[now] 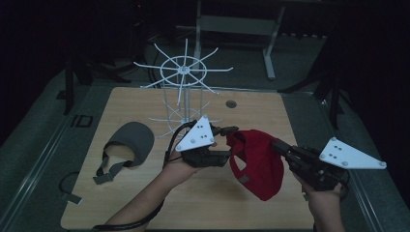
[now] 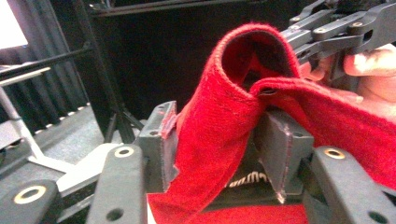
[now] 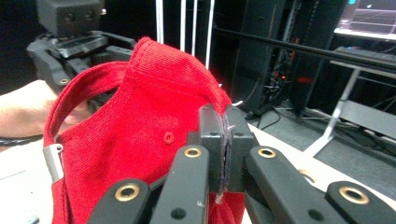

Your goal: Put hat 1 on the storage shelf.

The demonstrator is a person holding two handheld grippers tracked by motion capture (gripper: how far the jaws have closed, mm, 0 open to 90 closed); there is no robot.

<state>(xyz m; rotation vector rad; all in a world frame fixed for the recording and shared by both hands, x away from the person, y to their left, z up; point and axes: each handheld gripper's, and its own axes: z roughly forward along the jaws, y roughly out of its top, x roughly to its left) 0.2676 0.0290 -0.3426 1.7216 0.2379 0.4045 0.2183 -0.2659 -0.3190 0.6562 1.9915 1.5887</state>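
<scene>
At the center right of the high view, the right claw (image 1: 279, 146) is pinching the red cap (image 1: 256, 164) above the tabletop (image 1: 145, 203); the left claw (image 1: 227, 145) is standing spread around its soft woven edge. Steady tension should keep the floppy crown open for the white wire rack (image 1: 183, 72).
</scene>
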